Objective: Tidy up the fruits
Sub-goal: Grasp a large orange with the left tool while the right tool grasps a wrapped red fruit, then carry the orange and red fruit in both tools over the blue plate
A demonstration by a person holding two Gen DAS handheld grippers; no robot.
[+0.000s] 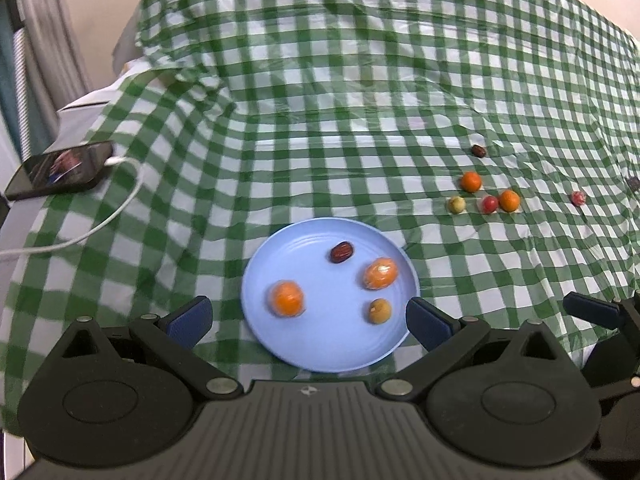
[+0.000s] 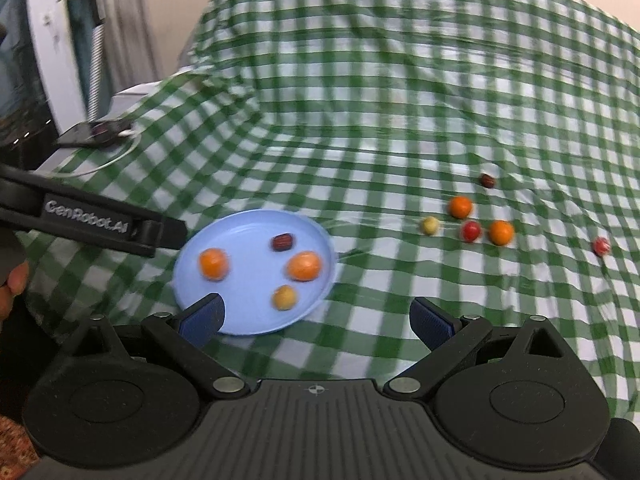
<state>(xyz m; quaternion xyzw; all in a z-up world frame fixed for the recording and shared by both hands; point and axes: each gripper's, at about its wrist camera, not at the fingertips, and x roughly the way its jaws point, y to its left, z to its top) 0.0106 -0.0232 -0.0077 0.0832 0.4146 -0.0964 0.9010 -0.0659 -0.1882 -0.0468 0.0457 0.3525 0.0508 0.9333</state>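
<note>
Both fingers of the left gripper (image 1: 308, 322) stand spread wide in the left wrist view, with nothing between the blue pads; the right-hand pad overlaps the near right rim of the blue plate (image 1: 280, 344). On the plate lie four fruits, apart from one another: a dark red date (image 1: 342, 252), a wrapped orange fruit (image 1: 380, 273), a second orange fruit (image 1: 287, 298) and a small tan fruit (image 1: 379, 311). Six more fruits lie loose on the green checked cloth (image 1: 320, 120) to the right: a dark date (image 1: 478, 151), two small oranges (image 1: 470, 181), a yellowish fruit (image 1: 456, 204), a red fruit (image 1: 489, 204) and, well apart, another red fruit (image 1: 578, 197). A phone (image 1: 60, 170) with a white cable (image 1: 100, 224) lies at the far left. Part of the right gripper (image 1: 592, 312) shows at the right edge. In the right wrist view, which is blurred, the right gripper (image 2: 316, 320) is likewise spread wide and empty, its left pad over the plate's (image 2: 248, 220) near rim. The left gripper (image 2: 160, 236) enters from the left, its tip beside the plate's left rim, with a hand (image 2: 14, 280) at the edge.
</note>
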